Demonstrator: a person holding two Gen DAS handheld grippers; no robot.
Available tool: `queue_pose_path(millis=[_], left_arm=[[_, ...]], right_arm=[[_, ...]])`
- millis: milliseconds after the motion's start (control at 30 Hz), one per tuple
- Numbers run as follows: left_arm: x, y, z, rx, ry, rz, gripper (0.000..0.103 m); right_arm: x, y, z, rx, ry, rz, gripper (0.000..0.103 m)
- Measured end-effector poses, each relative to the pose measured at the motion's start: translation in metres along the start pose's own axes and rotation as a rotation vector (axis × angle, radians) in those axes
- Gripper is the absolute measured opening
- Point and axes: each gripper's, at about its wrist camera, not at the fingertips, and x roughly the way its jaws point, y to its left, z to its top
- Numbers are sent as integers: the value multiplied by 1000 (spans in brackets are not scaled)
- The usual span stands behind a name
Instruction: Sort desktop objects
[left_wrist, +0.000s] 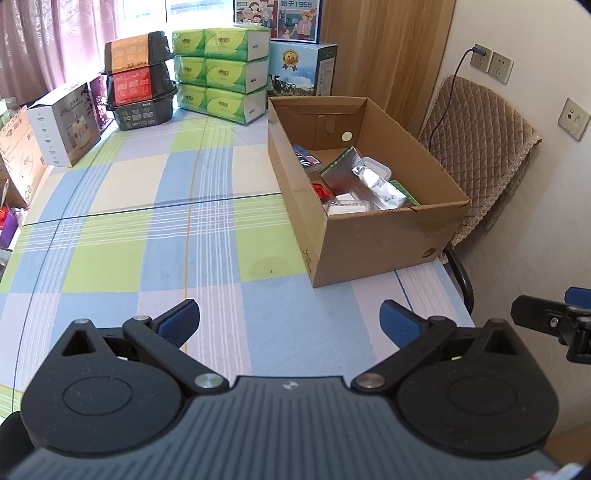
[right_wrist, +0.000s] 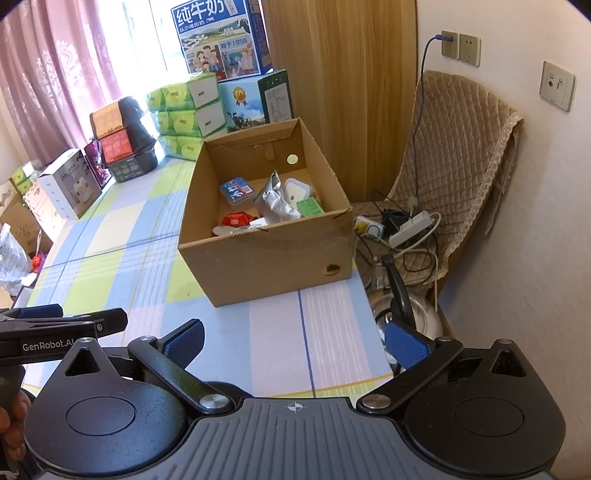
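An open cardboard box (left_wrist: 384, 240) (right_wrist: 266, 258) stands on the checked tablecloth near the table's right edge. Inside it lie several small items: a silver foil pouch (left_wrist: 376, 184) (right_wrist: 275, 201), a blue card case (right_wrist: 236, 190), a red packet (right_wrist: 236, 219), a white plastic case (right_wrist: 297, 188) and a green packet (right_wrist: 309, 206). My left gripper (left_wrist: 290, 321) is open above bare cloth, short of the box, holding nothing. My right gripper (right_wrist: 295, 338) is open too, empty, over the table's right front corner. Each gripper shows at the edge of the other's view.
Stacked green tissue packs (left_wrist: 221, 70), black food containers (left_wrist: 138, 79), a white appliance box (left_wrist: 64, 123) and milk cartons (right_wrist: 221, 37) line the table's far side. Right of the table stands a quilted chair (right_wrist: 454, 155) with a power strip (right_wrist: 410, 229) and cables; a metal kettle (right_wrist: 406, 314) sits below.
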Motion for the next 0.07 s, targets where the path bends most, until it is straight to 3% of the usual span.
queue_pose_path(millis=[67], left_arm=[[0,0,-1,7,-1,-1,102]], right_arm=[[0,0,-2,1,2,0,101]])
